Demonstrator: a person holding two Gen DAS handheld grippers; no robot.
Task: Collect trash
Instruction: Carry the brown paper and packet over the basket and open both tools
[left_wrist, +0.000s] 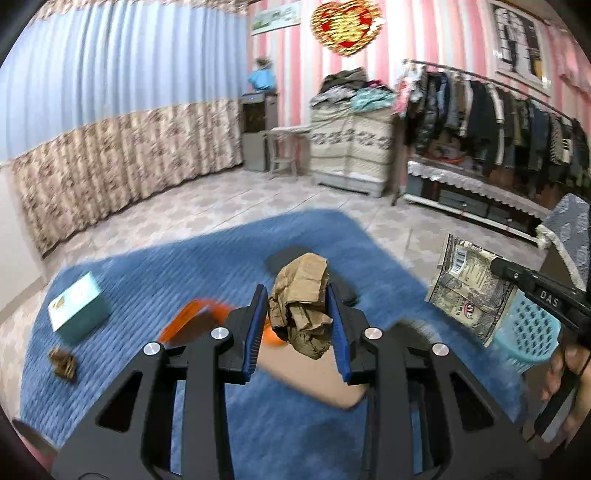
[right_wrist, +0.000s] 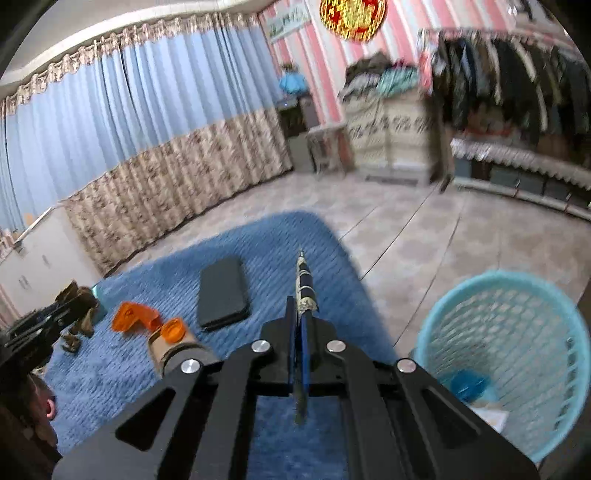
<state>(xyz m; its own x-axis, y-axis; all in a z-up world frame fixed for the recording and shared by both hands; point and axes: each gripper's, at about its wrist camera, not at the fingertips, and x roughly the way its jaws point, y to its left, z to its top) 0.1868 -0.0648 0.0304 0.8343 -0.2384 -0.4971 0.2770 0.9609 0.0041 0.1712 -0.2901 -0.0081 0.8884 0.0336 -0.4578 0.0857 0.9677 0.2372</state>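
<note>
The left gripper (left_wrist: 297, 325) pinches a crumpled brown paper wad (left_wrist: 301, 304) between partly spread pads, above the blue rug (left_wrist: 177, 273). To its right, the right gripper (right_wrist: 301, 325) is clamped on a flat printed wrapper (left_wrist: 467, 291), near the blue mesh basket (right_wrist: 517, 332) at far right.

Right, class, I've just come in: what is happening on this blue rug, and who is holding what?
A person is picking up trash with two handheld grippers. The left gripper is shut on a crumpled brown paper, held above the blue rug. The right gripper is shut on a flat printed wrapper, beside the light blue basket. A teal box, an orange piece and a black case lie on the rug.
</note>
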